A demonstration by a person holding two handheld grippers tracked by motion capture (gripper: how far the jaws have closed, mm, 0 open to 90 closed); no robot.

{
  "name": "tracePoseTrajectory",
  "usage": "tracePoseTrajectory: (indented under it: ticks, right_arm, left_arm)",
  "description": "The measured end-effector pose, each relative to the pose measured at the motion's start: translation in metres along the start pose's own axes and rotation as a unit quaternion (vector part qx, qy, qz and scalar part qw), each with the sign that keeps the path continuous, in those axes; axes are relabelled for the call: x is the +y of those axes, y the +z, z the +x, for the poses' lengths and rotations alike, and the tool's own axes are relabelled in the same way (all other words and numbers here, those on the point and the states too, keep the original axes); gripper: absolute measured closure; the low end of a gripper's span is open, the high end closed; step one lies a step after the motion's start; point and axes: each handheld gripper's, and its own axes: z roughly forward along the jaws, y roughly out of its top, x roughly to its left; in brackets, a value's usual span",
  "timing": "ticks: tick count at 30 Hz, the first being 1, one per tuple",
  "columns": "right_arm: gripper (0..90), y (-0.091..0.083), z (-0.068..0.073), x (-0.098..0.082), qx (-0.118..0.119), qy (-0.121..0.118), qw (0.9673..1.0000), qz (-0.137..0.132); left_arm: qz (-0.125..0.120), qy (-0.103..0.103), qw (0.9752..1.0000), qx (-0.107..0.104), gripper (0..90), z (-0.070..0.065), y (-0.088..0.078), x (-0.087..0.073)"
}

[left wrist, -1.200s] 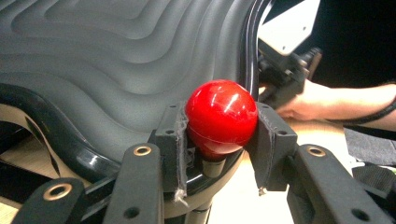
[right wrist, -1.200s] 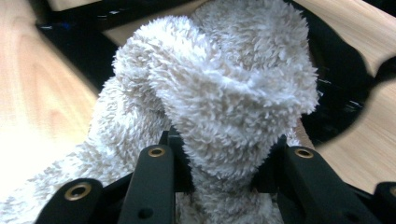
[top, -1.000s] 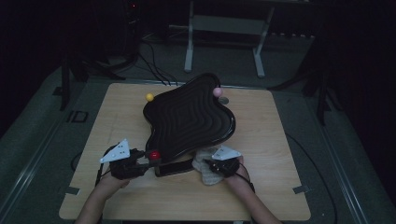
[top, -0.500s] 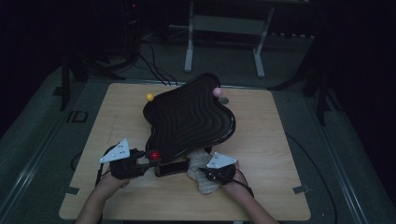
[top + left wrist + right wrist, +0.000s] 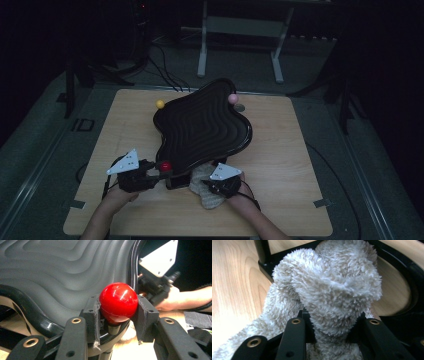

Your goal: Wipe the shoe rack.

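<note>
While the big wavy black ridged tray [image 5: 202, 132] tilts on the pale wooden table [image 5: 290, 165], the left gripper [image 5: 117, 308] clamps its red ball knob [image 5: 118, 301] and the right gripper [image 5: 332, 326] pinches the fluffy cream cloth [image 5: 332, 290] at its near edge; a hard wipe could twist that knob free and drop the tray.

High view: overhead, facing forward, distant, whole desk [image 5: 280, 150] | left gripper view: close, along tongs | right gripper view: close; all share black tray [image 5: 200, 132].
</note>
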Motion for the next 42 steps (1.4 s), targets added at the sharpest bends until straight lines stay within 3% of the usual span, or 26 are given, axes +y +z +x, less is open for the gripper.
tracePoseTrajectory:
  ticks: [2,3,6,8,9,11,16,20,25,29,33,34,38,39,41,42]
  right_arm:
    - [67.1,-0.001,-0.006,-0.002,0.0,-0.006,1.0,0.001]
    - [67.0,-0.002,-0.012,-0.003,-0.013,-0.001,0.9999,0.003]
    - [66.9,-0.001,-0.031,-0.005,-0.042,0.031,0.9986,0.009]
    - [66.9,0.001,-0.031,-0.005,-0.044,0.041,0.9981,0.008]
    - [67.0,0.004,-0.023,0.0,-0.053,0.023,0.9983,0.01]
    - [67.1,0.009,-0.012,0.004,-0.043,0.019,0.9989,0.005]
    - [67.1,0.023,0.026,0.02,-0.005,-0.021,0.9997,-0.006]
    - [66.9,0.033,0.046,0.028,0.01,-0.037,0.9991,-0.015]
    - [63.3,0.036,0.045,0.029,0.018,-0.032,0.9991,-0.022]
    - [61.9,0.037,0.049,0.03,0.006,-0.04,0.9989,-0.023]
    - [63.7,0.034,0.037,0.029,0.021,-0.031,0.9993,-0.005]
    - [63.9,0.032,0.032,0.028,0.015,-0.033,0.9993,-0.002]
    - [64.5,0.02,0.007,0.013,-0.013,-0.003,0.9999,0.0]
    - [64.6,0.017,0.0,0.01,-0.023,0.005,0.9997,0.002]
    - [65.0,0.01,-0.012,0.003,-0.054,-0.001,0.9985,0.009]
    - [65.0,0.007,-0.02,-0.001,-0.06,0.011,0.9981,0.011]
  left_arm:
    - [0.0,0.001,1.0,0.001,60.0,0.0,0.0,0.0]
    - [-0.001,0.001,1.0,0.001,59.9,0.0,0.0,0.0]
    - [-0.001,0.002,1.0,0.0,60.0,0.0,0.0,0.0]
    - [0.0,0.003,1.0,-0.001,59.9,0.0,0.001,0.0]
    - [-0.001,0.003,1.0,-0.004,60.0,0.0,0.001,0.0]
    - [0.0,0.005,1.0,-0.003,59.9,0.0,0.001,0.0]
    - [0.0,0.003,1.0,-0.001,59.9,-0.001,0.001,0.0]
    - [0.002,0.005,1.0,0.0,59.9,-0.001,0.001,0.0]
    - [-0.002,0.0,1.0,-0.002,60.0,0.0,0.001,0.0]
    - [0.002,0.003,1.0,-0.001,59.9,-0.001,0.0,0.0]
    - [0.002,0.002,1.0,-0.002,60.0,0.0,0.0,0.0]
    - [0.001,0.001,1.0,-0.002,60.0,0.0,0.0,0.0]
    - [0.002,0.003,1.0,-0.002,60.0,0.0,0.0,0.0]
    - [0.002,0.004,1.0,-0.002,60.0,0.0,0.0,0.0]
    - [0.001,0.003,1.0,-0.002,60.0,0.0,0.0,0.0]
    - [0.001,0.003,1.0,-0.002,60.0,0.0,0.0,0.0]
